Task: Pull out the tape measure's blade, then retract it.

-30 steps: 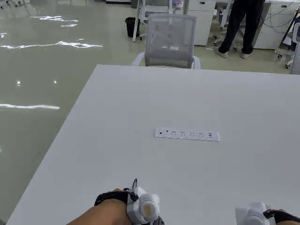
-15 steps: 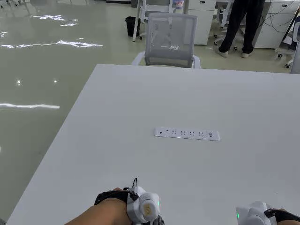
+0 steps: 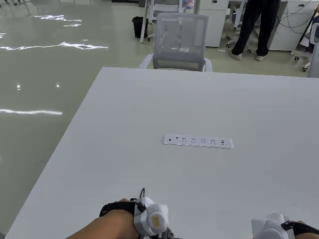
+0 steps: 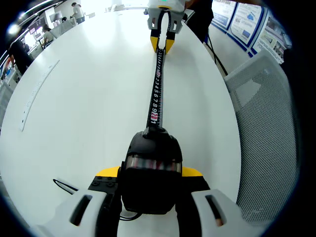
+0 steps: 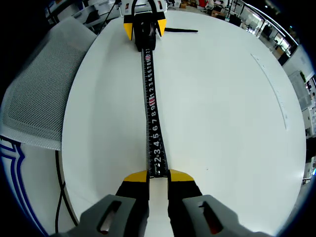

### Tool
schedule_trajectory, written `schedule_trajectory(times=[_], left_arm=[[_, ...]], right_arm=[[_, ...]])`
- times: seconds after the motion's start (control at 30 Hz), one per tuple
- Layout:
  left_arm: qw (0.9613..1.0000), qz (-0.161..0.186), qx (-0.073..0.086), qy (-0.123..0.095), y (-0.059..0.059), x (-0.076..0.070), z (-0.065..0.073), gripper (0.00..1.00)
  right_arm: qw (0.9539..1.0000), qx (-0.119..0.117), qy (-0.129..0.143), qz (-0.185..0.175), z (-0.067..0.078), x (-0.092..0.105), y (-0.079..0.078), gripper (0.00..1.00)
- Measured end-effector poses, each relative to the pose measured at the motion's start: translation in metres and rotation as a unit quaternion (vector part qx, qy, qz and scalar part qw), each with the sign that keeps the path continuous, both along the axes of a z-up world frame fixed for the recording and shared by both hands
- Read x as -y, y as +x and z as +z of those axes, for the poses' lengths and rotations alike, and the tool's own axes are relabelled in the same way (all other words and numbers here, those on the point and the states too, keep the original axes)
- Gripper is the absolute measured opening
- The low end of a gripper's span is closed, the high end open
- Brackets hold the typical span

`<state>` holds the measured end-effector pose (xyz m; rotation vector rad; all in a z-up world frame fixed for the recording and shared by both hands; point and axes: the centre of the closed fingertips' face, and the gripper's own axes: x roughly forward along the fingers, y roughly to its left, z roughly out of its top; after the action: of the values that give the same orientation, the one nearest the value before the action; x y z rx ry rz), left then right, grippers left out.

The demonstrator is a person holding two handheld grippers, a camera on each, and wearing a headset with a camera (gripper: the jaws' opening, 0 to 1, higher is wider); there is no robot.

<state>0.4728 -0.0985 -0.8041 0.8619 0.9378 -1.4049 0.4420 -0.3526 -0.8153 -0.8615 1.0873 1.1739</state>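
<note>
In the left gripper view my left gripper (image 4: pixel 149 173) is shut on the black tape measure case (image 4: pixel 150 163), held between its yellow-tipped fingers. The black blade (image 4: pixel 156 94) with white numbers runs straight out over the white table to my right gripper (image 4: pixel 162 43). In the right gripper view my right gripper (image 5: pixel 157 176) is shut on the blade's end, and the blade (image 5: pixel 150 98) stretches to the case (image 5: pixel 144 27) in the left gripper. About 20 cm of blade is out. The head view catches the white backs of both grippers at its bottom edge.
A white power strip (image 3: pixel 198 141) lies mid-table (image 3: pixel 124 124). A grey mesh chair (image 3: pixel 180 42) stands at the far edge, and a person (image 3: pixel 254 27) stands beyond it. Another mesh chair (image 4: pixel 266 123) is beside the near edge. A thin black strap (image 4: pixel 64 185) lies by the case.
</note>
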Motion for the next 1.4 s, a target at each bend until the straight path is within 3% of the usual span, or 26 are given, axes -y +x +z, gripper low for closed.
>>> schedule_trajectory(times=[0.87, 1.4], left_arm=[[1.0000, 0.000, 0.000, -0.002, 0.0007, 0.0007, -0.0001, 0.39], [1.0000, -0.002, 0.001, -0.002, 0.0002, 0.0010, 0.0000, 0.39]], right_arm=[[0.9997, -0.002, 0.025, -0.005, -0.0003, -0.0010, 0.0003, 0.14], [0.9999, 0.001, 0.006, 0.015, 0.0000, 0.0002, 0.0004, 0.15]])
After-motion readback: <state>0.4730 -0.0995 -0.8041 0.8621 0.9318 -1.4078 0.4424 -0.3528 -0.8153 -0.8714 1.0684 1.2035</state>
